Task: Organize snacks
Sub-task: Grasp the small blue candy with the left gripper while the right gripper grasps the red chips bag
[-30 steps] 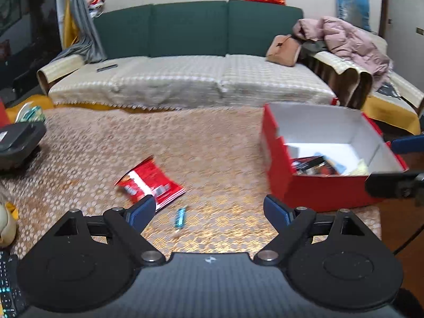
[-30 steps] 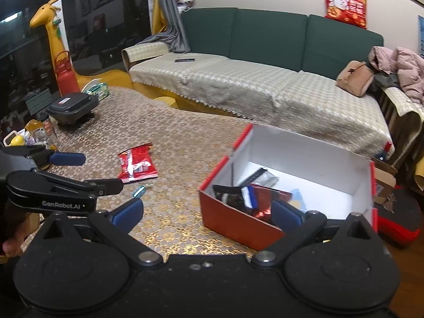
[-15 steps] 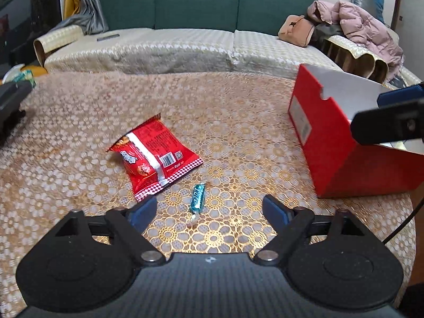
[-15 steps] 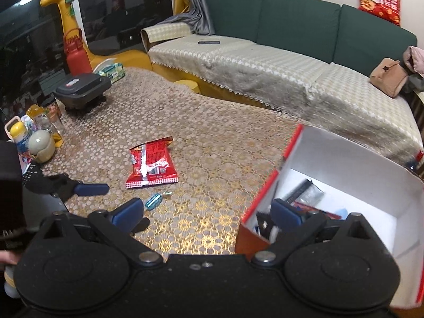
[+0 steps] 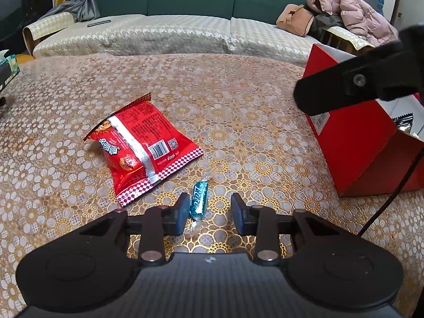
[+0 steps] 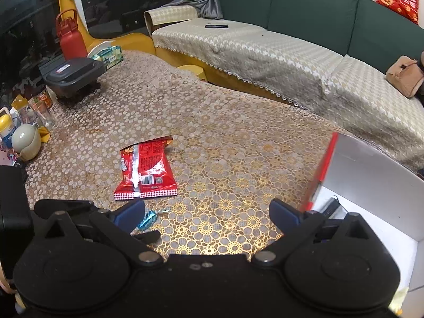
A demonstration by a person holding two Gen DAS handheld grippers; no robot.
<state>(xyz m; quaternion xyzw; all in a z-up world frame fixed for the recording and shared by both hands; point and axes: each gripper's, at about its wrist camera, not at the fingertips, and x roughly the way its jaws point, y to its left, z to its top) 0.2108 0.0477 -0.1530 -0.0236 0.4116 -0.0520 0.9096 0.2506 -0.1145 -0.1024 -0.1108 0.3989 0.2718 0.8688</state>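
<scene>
red box [image 5: 352,143] cut off at right; pkt text [image 5: 137,143] unreadable

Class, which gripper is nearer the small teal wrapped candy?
Left. The left gripper, jaws closing, straddles the small teal wrapped candy without gripping; the right gripper hangs open beside it.

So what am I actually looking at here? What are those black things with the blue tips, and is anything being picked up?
No robot here: a person holds a hand-held gripper in each hand, and each carries a camera looking along its two fingers. One picture is from the left gripper, the other from the right gripper. On the patterned tablecloth lie a red snack bag and a small teal candy; the red box on the right already has snacks in it. The left gripper's jaws are closing around the candy, one pad beside it, but it is not yet clamped. The right gripper is open and holds nothing.
</scene>
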